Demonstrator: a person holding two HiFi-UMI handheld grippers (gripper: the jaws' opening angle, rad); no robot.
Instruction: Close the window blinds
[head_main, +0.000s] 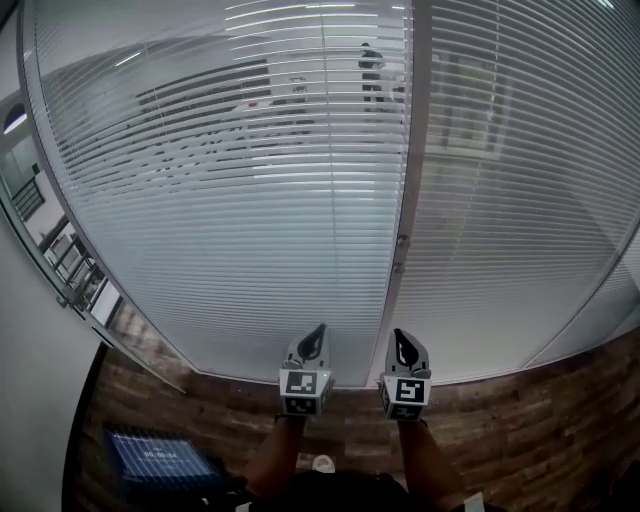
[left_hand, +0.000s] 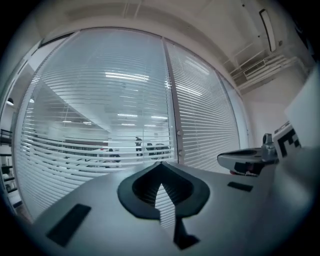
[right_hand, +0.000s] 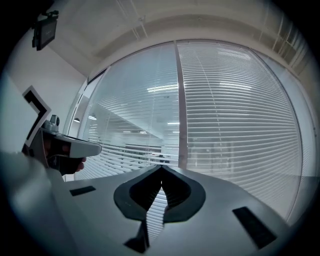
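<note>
Both grippers low in the bottom centre of the head view, side by side, noses toward the glass wall. Left gripper (head_main: 316, 333): jaws clenched tip to tip, nothing between them; only slats show through the slot behind the tips. Right gripper (head_main: 403, 341): the same, clenched and empty. Neither touches anything. Held level and apart from the wall, which reads as a ready stance before any reach, not a working grip.

The task's thing fills the upper and middle frame. Left blind (head_main: 230, 210): slats tilted flat, so the room beyond shows through, with ceiling lights and people (head_main: 371, 72) at upper centre. Right blind (head_main: 520, 200): slats turned further over, far less visible behind it. By that, the left one looks like the one left to close.

Between the two panels runs a grey post (head_main: 412, 140). Two small knobs (head_main: 401, 241) sit on it at mid-height, above the right gripper. Likely the slat control, though too small to be sure. No cord or wand made out.

Around: wood-pattern floor (head_main: 500, 425) along the bottom; dark box with a lit blue face (head_main: 150, 458) at lower left; a white shoe (head_main: 322, 463) below the grippers. Nothing stands between the grippers and the post.
</note>
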